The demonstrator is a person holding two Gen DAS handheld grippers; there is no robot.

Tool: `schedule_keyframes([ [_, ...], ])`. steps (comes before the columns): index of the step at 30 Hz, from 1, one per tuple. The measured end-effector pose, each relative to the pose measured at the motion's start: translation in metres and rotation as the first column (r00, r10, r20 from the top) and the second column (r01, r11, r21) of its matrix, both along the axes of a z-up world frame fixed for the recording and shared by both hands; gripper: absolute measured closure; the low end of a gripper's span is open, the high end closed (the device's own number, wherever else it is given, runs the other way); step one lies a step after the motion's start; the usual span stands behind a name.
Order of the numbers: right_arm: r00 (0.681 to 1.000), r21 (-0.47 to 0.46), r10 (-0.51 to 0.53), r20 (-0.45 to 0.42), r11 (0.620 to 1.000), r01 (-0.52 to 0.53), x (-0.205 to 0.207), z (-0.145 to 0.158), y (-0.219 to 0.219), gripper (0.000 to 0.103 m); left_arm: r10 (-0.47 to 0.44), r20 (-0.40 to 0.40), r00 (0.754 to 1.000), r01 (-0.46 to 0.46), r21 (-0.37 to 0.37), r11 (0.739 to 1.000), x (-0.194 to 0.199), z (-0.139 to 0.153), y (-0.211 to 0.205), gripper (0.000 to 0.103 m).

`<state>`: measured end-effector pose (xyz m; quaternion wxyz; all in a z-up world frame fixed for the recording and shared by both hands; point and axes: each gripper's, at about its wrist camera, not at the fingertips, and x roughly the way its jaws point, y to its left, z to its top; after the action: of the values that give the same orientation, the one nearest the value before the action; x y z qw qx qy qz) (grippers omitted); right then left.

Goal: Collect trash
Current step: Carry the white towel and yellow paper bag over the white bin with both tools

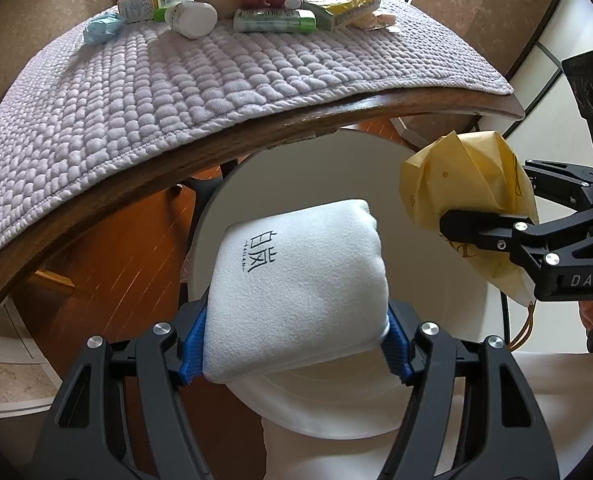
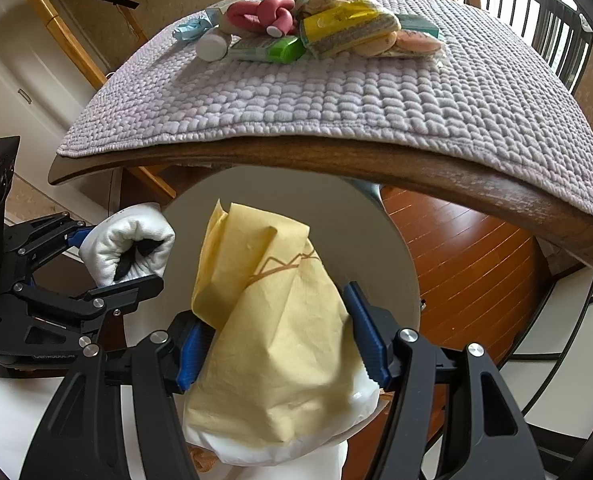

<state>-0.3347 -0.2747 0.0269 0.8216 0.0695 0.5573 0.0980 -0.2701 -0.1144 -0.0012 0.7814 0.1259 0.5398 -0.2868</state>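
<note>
Left claw (image 1: 296,344): blue pads clamped on folded white cloth (image 1: 296,280), held above round white bin (image 1: 336,400). Right claw (image 2: 280,348): clamped on crumpled yellow paper bag (image 2: 272,340), over same bin, beside table (image 2: 336,160) edge. Misc. trash pile (image 2: 296,32) on table mat.

Wooden table (image 2: 336,160) under a lilac quilted mat (image 2: 336,96), small clutter (image 2: 296,28) heaped at its far end

Two matte black handheld grippers: left gripper (image 1: 296,344) and right gripper (image 2: 282,340), each with ribbed blue finger pads (image 1: 194,354), angular slotted linkage arms, round silver screw heads (image 1: 95,342). White lettering "DAS" on the right one's side body, seen from the left wrist.
</note>
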Motion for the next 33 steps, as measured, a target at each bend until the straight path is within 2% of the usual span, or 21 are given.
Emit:
schedule_keyframes([
  [20,0.999,0.001,0.003,-0.038,1.0,-0.003,0.015,-0.025,0.018,0.041,0.004,-0.02,1.0,-0.003,0.028,1.0,0.002,-0.038,-0.01,0.033],
  [33,0.999,0.007,0.001,-0.047,1.0,-0.001,0.024,-0.037,0.024,0.041,-0.011,-0.017,1.0,0.012,0.045,0.999,0.006,-0.049,-0.019,0.033],
])
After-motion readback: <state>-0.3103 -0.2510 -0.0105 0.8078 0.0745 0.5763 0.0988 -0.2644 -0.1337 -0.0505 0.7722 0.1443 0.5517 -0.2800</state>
